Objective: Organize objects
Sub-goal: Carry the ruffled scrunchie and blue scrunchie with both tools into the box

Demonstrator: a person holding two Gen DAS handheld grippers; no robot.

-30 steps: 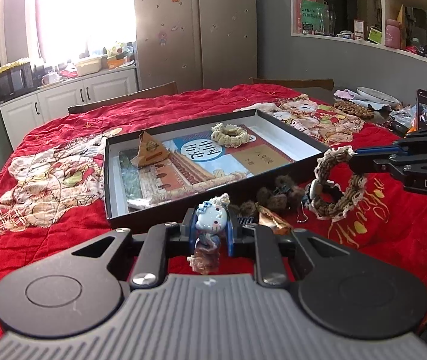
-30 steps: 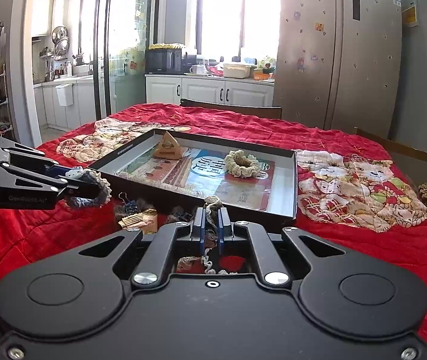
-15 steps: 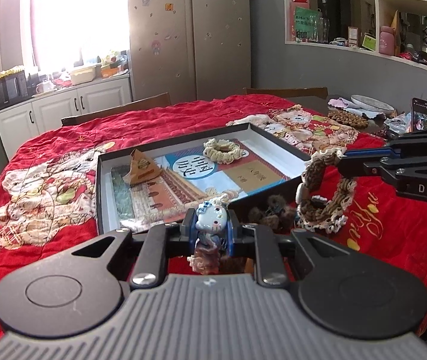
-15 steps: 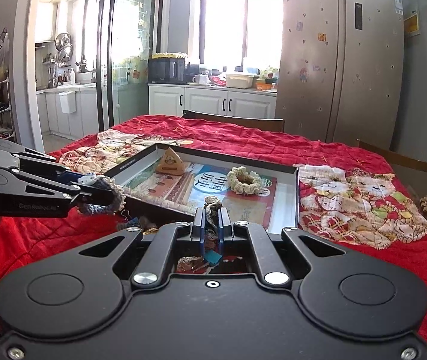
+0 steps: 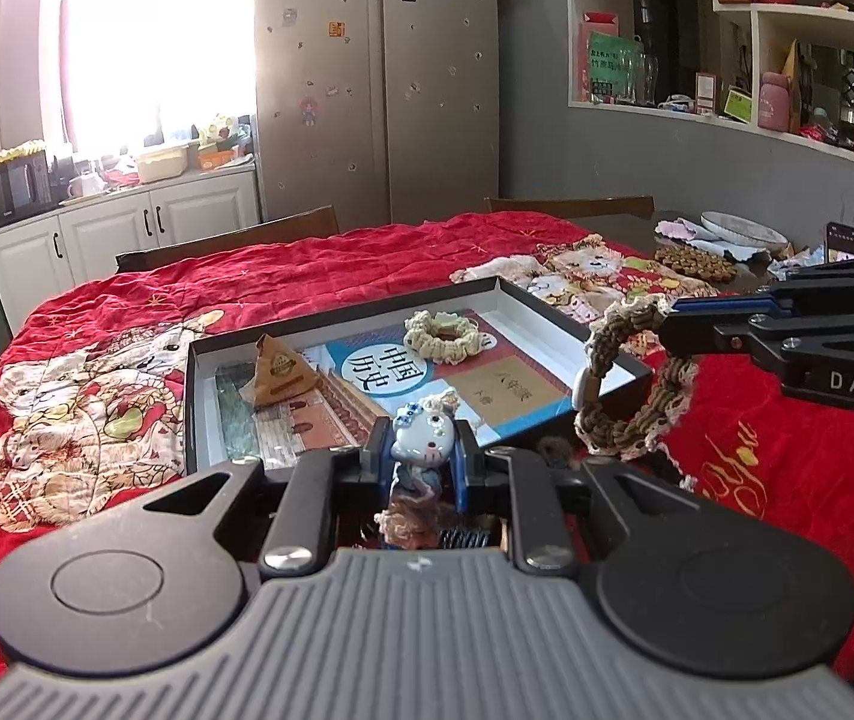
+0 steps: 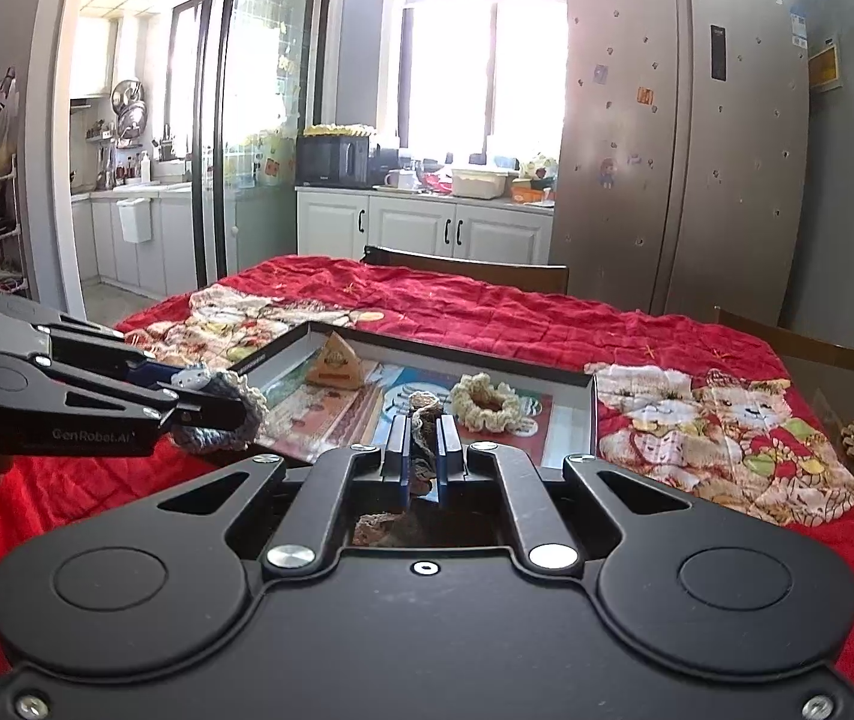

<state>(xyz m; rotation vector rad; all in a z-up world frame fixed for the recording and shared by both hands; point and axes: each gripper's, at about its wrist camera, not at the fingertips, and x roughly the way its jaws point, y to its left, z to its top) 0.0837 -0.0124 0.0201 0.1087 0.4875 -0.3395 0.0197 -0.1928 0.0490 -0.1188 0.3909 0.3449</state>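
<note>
Left claw (image 5: pixel 420 450) is clamped on a small blue-and-white cat figurine (image 5: pixel 419 441) with a tuft of crocheted yarn hanging below it, and the right claw (image 6: pixel 423 444) is pinched shut on a thin strand of a brown braided bracelet (image 5: pixel 625 384), which dangles in a loop beside the right edge of the shallow black box (image 5: pixel 559 315). Both loads hang above the near edge of the box, over the red quilted cloth (image 5: pixel 306 276) on the surface. The bracelet looks the riskier of the two: it is held by one narrow section, so a quick swing could let it slip free or snag its loop on the box wall as it goes in. The figurine is smooth and rounded, and I judge it could twist or pop out of the pads if bumped against the rim. With both claws close together, they might also knock each other during release. Counted: two claws, one box, one figurine, one held bracelet. Inside the box lie one cream crocheted scrunchie (image 5: pixel 442 330) toward the far right corner and one brown pyramid-shaped packet (image 5: pixel 276 372) toward the far left, on one printed sheet (image 5: pixel 402 369) lining the bottom. Dark small items remain on the cloth just before the box, too hidden to count.
</note>
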